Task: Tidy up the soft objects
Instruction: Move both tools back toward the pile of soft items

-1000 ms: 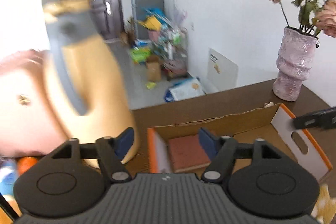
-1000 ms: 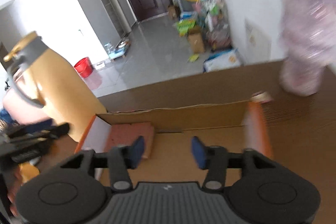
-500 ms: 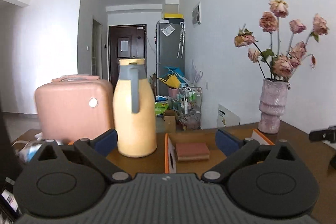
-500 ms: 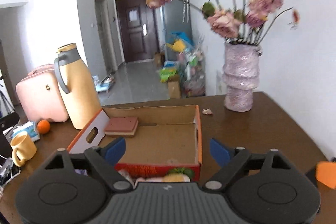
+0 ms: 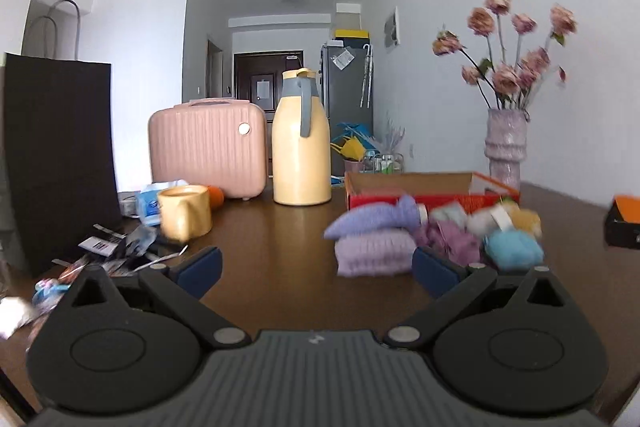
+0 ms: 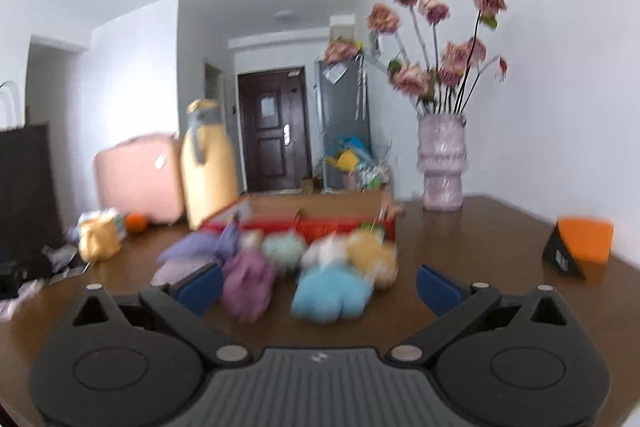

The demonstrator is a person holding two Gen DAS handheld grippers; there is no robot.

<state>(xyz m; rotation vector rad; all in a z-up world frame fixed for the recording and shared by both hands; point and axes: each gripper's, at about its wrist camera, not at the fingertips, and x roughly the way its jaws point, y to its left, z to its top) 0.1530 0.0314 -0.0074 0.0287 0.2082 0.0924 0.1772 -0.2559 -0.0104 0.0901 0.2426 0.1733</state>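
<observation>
Soft toys (image 6: 304, 267) lie in heap on brown table (image 5: 272, 247), touching front wall of cardboard box (image 6: 320, 223). Right gripper (image 6: 318, 285) faces heap head-on, blue toy (image 6: 332, 293) between its fingers; jaws opening wide, gripping nothing. Left gripper (image 5: 316, 269) spread fully, empty; heap sits ahead, off to its right. Right hand likely nearer. Left view alone shows long lilac toy (image 5: 374, 219) lying crosswise atop folded purple one (image 5: 374, 255); right view blurred.

Brown table (image 5: 280, 239) bears blurred plush toys (image 5: 436, 239), box (image 5: 424, 189), jug (image 5: 301, 147), mug (image 5: 185, 211).
</observation>
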